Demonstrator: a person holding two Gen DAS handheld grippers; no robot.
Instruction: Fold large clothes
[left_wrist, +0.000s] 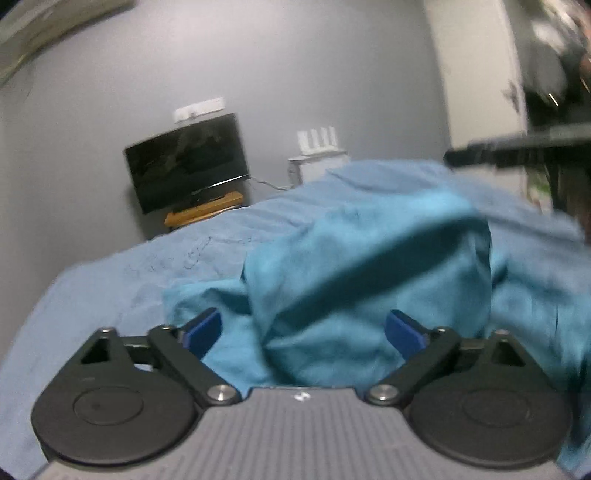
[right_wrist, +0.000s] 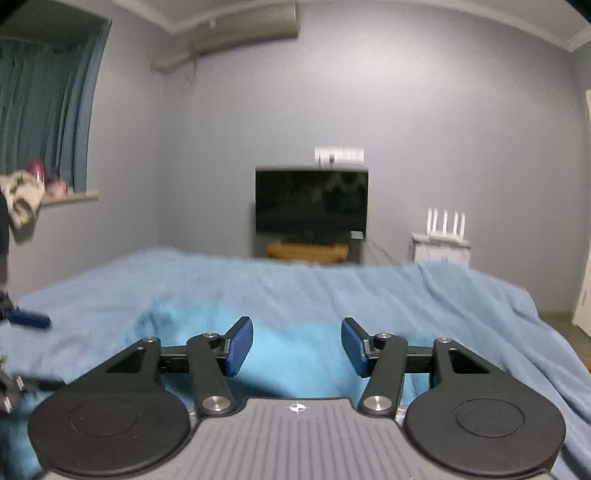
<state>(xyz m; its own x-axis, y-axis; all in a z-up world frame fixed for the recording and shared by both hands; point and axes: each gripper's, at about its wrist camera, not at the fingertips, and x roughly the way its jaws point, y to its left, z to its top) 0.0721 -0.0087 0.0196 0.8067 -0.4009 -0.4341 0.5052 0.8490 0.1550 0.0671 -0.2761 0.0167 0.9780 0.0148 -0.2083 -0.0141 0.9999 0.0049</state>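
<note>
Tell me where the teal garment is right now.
The teal garment lies bunched on the light blue bedspread, straight ahead of the left gripper in the left wrist view.

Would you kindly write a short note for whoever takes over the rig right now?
Left gripper: jaws wide open, holding nothing, the garment bunched just ahead of them.
Right gripper: jaws open, empty, above the garment.
Garment: teal, lying in a loose heap on the bed, one flap thrown over the rest.
Done: at most a rough first fold; blur hides the edges.
Left: flatten it, square the edges, finish the folds.
</note>
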